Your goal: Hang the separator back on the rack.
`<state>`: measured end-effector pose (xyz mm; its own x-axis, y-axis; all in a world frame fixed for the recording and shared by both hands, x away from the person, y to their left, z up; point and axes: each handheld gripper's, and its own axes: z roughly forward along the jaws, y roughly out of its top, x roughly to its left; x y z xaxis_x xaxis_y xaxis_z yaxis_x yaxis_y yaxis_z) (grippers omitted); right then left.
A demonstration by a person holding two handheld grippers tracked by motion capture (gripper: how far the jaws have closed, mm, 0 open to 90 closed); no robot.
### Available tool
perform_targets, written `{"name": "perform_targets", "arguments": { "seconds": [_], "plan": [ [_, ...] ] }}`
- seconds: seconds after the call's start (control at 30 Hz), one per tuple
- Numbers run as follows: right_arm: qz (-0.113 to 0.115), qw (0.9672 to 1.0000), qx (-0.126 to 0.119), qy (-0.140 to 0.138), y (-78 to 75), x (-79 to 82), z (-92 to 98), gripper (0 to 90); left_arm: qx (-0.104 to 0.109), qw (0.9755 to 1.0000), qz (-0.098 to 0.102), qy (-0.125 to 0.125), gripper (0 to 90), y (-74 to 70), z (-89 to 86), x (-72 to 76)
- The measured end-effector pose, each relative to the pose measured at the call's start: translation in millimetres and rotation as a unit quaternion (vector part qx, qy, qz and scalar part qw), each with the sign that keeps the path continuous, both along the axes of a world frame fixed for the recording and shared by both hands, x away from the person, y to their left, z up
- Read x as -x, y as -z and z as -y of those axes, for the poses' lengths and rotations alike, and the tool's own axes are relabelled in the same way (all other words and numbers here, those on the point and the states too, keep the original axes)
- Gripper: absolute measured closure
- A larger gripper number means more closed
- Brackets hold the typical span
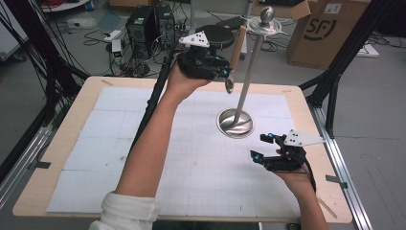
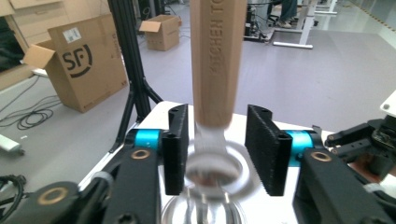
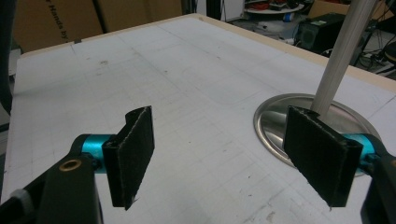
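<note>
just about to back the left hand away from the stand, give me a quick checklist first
1. Left gripper free of the wooden handle: ok. The left gripper view shows a gap on each side, and the pads are not pressing on it.
2. Utensil hooked at the top of the stand: cannot tell. The high view shows the handle's top end beside the stand's top disc, but the hook is too small to see.
3. Stand base flat on the table: ok.
4. Right gripper open with nothing between its jaws: ok.
5. Right gripper apart from the base: ok. In the high view it sits beside the base, not touching.
</note>
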<state>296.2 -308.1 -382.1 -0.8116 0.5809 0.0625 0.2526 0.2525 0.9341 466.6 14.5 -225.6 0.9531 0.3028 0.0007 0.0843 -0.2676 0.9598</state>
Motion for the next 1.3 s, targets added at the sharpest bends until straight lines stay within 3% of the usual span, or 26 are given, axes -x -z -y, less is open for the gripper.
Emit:
{"name": "perform_targets", "arguments": {
  "seconds": [0.17, 0.5, 0.67, 0.77, 0.93, 1.3],
  "plan": [
    [0.001, 1.0000, 0.003, 0.000, 0.0, -0.6, -1.4, 24.4, -0.002, 0.9998, -0.021, -0.002, 50.4, 2.3, -11.4, 0.2],
    [0.002, 1.0000, 0.005, 0.000, -0.5, 0.5, -2.9, 24.6, -0.017, 0.9990, -0.041, 0.011, 39.6, 1.9, -37.5, 6.9],
    [0.002, 1.0000, 0.003, -0.001, -0.7, 0.0, -3.5, 24.6, -0.019, 0.9990, -0.040, 0.012, 35.2, 5.7, -51.1, 13.9],
    [0.002, 1.0000, 0.005, -0.002, -0.4, -0.3, -3.7, 24.6, -0.018, 0.9993, -0.033, -0.001, 30.3, 10.5, -60.1, 19.5],
    [0.003, 1.0000, -0.001, -0.002, -1.4, 0.8, -2.7, 24.6, -0.021, 0.9993, -0.032, 0.001, 29.3, 20.1, -73.2, 29.1],
    [0.002, 1.0000, 0.004, -0.002, -0.6, 0.9, -4.3, 24.7, -0.019, 0.9997, -0.013, -0.010, 19.3, 31.5, -99.2, 59.4]
  ]
}}
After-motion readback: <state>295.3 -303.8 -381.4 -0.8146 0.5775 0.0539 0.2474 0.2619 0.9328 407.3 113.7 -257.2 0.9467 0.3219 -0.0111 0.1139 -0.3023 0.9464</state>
